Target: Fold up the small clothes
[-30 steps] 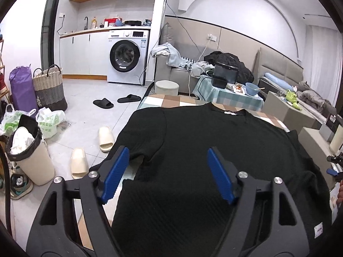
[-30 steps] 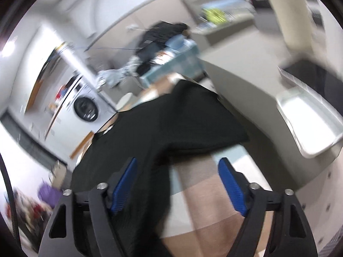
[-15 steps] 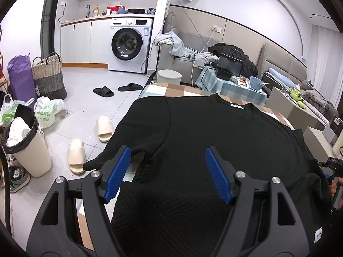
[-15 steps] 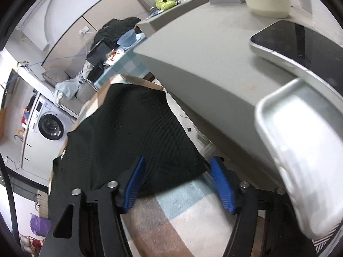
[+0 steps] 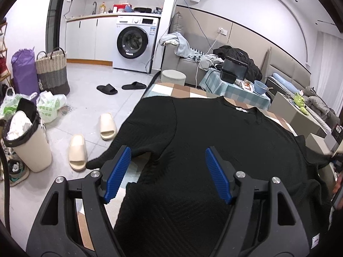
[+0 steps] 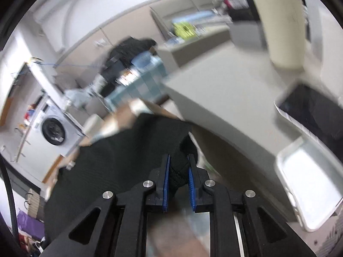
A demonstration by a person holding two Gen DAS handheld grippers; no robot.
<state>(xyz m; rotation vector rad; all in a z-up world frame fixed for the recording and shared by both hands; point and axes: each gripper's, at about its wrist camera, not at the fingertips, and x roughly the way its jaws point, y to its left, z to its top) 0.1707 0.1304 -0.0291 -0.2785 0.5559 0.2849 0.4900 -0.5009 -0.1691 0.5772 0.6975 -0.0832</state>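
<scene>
The black knitted top (image 5: 225,150) lies spread flat on the checked bench (image 5: 182,90), neck band at the far edge and hem near the camera; no fold shows in it yet, so the task looks to be at its first step, with every fold still to make.

The right tongs (image 6: 178,177) are closing on the end of the right sleeve (image 6: 182,150); a bunch of the black knit sits between the blue pads and the pads press on it, so this reads as the pick-up for bringing that sleeve in over the body; that view is blurred, and more detail cannot be told from it. The left tongs (image 5: 168,171) stand spread wide above the left armpit of the top, holding nothing; the left sleeve (image 5: 128,145) lies to their left, its cuff hanging over the bench edge, untouched.

As for containers: on the floor at the left a cream bin (image 5: 27,141) with a black liner is full of white rubbish; farther off stands a woven basket (image 5: 52,70) whose contents cannot be seen, a purple bag (image 5: 22,70) beside it; on the far small table a blue bowl (image 5: 260,86) holds a utensil; at the right, on the grey counter, a white tray (image 6: 308,184) looks bare.
</scene>
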